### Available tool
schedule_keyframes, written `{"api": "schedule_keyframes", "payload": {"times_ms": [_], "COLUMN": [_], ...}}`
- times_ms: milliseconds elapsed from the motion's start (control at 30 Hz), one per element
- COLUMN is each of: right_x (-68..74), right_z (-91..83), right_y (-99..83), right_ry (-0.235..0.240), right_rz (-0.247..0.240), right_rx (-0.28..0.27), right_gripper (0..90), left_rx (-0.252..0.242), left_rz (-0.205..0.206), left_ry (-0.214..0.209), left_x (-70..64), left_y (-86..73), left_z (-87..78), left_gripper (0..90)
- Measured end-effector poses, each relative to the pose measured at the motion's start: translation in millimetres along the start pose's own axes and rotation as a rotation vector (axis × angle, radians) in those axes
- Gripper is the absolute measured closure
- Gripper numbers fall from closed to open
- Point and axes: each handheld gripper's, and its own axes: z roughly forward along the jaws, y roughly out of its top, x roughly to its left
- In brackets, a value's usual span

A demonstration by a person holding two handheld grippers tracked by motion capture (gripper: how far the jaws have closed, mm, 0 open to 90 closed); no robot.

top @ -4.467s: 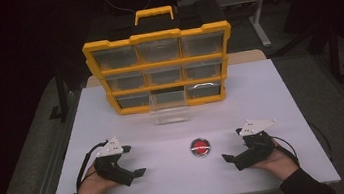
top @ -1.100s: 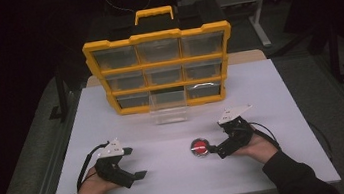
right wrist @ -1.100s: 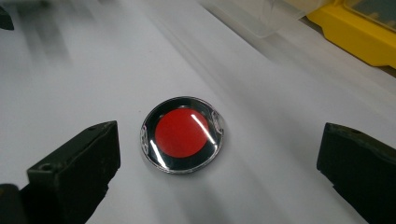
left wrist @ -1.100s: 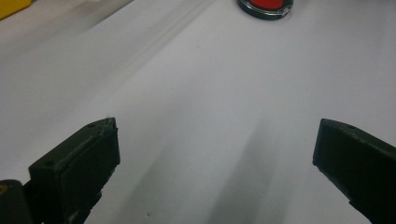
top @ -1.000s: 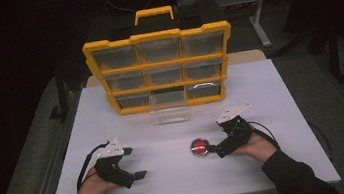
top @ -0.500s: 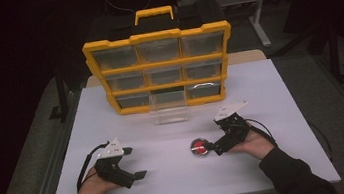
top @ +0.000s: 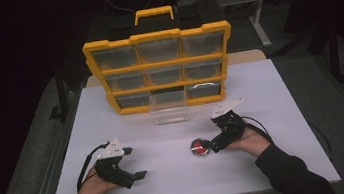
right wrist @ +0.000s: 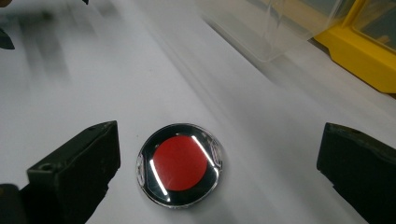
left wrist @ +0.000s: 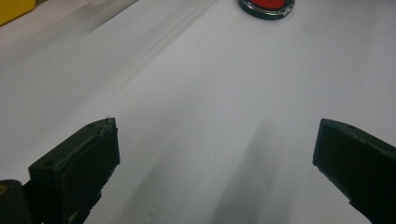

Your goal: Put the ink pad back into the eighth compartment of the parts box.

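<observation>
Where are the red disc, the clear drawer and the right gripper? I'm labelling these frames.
red disc (right wrist: 180, 163), right gripper view, its red centre.
clear drawer (top: 169, 113), high view, its front wall.
right gripper (top: 213, 147), high view, between its fingertips.

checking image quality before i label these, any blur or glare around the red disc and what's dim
Right gripper view: the round red disc in its shiny black rim is sharp with two white glare streaks, while the clear plastic drawer behind is motion-smeared. Left gripper view: the white table is streaked and soft. High view: the table is bright, its surroundings nearly black.
</observation>
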Motion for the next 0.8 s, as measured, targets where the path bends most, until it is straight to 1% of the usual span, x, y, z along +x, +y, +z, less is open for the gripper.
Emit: {"api": "schedule_keyframes", "payload": {"times_ms": [367, 567, 800], "right_x": [0.7, 0.9, 2.4], "right_z": [6.6, 9.8, 15.6], "right_y": [5.6, 8.1, 10.5], "right_ry": [0.007, 0.011, 0.019], "right_rz": [-0.007, -0.014, -0.021], "right_rx": [0.004, 0.007, 0.016], "right_gripper": [0.0, 0.0, 0.0], "left_rx": [-0.005, 0.000, 0.001], "left_rz": [-0.007, -0.002, -0.013], "left_ry": [0.005, 0.007, 0.004], "left_x": [0.2, 0.1, 0.9], "left_y": [-0.2, -0.1, -0.2], "left_z": [-0.5, -0.1, -0.5], "left_gripper": [0.0, 0.0, 0.0]}}
